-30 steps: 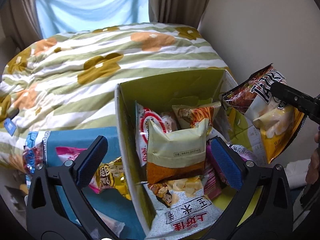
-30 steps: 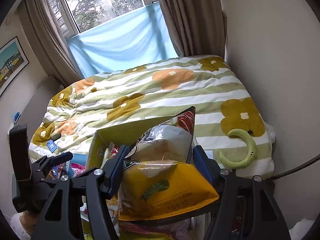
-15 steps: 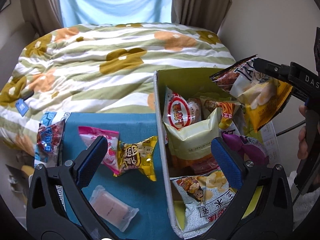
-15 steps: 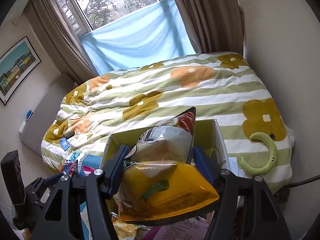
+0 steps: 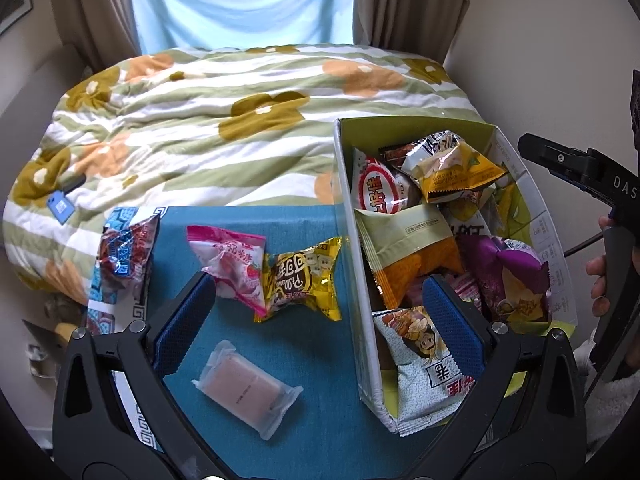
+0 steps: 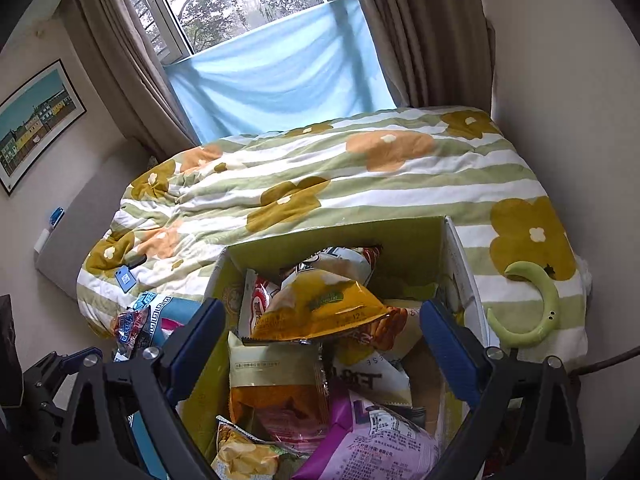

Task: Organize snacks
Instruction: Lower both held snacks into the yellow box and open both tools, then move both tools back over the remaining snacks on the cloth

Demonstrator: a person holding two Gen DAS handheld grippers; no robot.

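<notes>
Yellow chip bag (image 5: pixel 460 170) tilted atop snacks in box (image 5: pixel 344 216), four packets (image 5: pixel 298 282) on teal cloth

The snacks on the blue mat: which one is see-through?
The pale pink bar nearest the left gripper. Its wrapper is clear; the other three are printed.

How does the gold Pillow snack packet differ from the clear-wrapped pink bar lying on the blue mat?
The gold packet is shiny, opaque foil with printed lettering; the pink bar sits in a clear, nearly unprinted wrapper. The gold packet is puffy with flared, crimped ends, while the pink bar is a flat rectangle. The gold packet touches the pink strawberry packet; the pink bar lies alone. Both rest on the blue mat, outside the box.
</notes>
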